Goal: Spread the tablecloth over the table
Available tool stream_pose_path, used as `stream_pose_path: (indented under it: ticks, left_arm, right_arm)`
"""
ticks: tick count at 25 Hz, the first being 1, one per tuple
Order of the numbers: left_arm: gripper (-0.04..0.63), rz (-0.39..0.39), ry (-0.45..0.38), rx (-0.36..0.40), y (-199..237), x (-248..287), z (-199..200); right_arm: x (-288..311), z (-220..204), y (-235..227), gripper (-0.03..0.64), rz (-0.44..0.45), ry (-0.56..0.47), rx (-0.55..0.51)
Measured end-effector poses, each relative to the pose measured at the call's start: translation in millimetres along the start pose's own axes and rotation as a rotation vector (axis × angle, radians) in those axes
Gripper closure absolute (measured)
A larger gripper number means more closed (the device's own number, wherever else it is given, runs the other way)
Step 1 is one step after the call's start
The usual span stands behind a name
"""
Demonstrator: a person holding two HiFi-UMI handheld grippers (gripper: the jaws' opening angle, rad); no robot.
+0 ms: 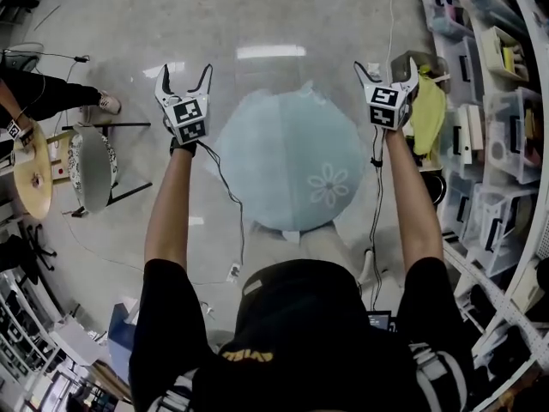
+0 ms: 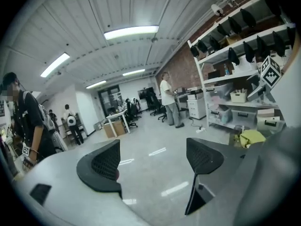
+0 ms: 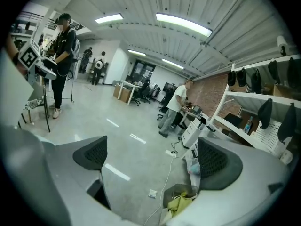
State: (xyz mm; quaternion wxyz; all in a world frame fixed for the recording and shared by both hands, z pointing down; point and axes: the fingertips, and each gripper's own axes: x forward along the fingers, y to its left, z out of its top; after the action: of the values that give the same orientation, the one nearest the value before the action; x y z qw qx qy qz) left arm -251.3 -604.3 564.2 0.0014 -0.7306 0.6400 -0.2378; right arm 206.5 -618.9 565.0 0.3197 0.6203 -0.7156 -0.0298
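Note:
A pale blue tablecloth [image 1: 287,157] with a white flower print lies over the small round table in the head view, draped down its sides. My left gripper [image 1: 184,79] is raised to the left of the table, jaws spread wide, nothing between them. My right gripper [image 1: 387,74] is held up to the right of the table, also open and empty. In the left gripper view the left gripper [image 2: 153,166] looks out over bare floor. The right gripper [image 3: 155,161] in its own view likewise frames only floor. Neither gripper touches the cloth.
A chair with a patterned seat [image 1: 90,170] stands left of the table. Shelving with storage bins [image 1: 497,136] runs along the right; a yellow-green cloth [image 1: 427,114] lies near it. A cable [image 3: 164,182] crosses the floor. People stand in the room [image 2: 167,100].

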Motion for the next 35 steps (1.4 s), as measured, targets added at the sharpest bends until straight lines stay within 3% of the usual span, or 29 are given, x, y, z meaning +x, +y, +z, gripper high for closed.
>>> stream_pose_path:
  ticks: [5, 11, 15, 18, 19, 20, 21, 23, 26, 29, 35]
  left_arm:
    - [0.144, -0.031, -0.054, -0.002, -11, -38, 16]
    - [0.146, -0.182, -0.195, -0.054, -68, -147, 24]
    - [0.165, -0.284, -0.202, -0.141, -100, -210, 15]
    - [0.197, -0.324, -0.214, -0.213, -120, -250, 20]
    - [0.469, -0.352, -0.223, -0.26, -125, -267, 25]
    - [0.583, -0.393, -0.227, -0.317, -129, -284, 31]
    - [0.583, -0.43, -0.232, -0.358, -134, -299, 38]
    - [0.583, -0.443, -0.268, -0.359, -144, -321, 58]
    - [0.583, -0.388, -0.328, -0.314, -160, -353, 86]
    - [0.583, -0.355, -0.345, -0.28, -179, -389, 100]
    - [0.583, -0.282, -0.321, -0.226, -209, -465, 90]
  right_arm:
    - [-28, 3, 5, 0.048, -0.005, -0.023, 0.032]
    - [-136, 12, 63, 0.049, -0.017, -0.035, 0.182]
    - [-214, 22, 100, 0.049, -0.053, -0.038, 0.236]
    - [-267, 15, 96, 0.057, -0.107, -0.062, 0.267]
    - [-287, 14, 91, 0.248, -0.117, -0.083, 0.298]
    - [-306, 15, 89, 0.618, -0.108, -0.108, 0.342]
    - [-323, 19, 88, 0.618, -0.086, -0.131, 0.382]
    - [-347, 27, 88, 0.618, -0.038, -0.187, 0.376]
    - [-378, 31, 88, 0.618, 0.022, -0.276, 0.325]
    - [-410, 30, 80, 0.618, 0.052, -0.343, 0.346]
    - [-470, 14, 79, 0.618, 0.126, -0.416, 0.385]
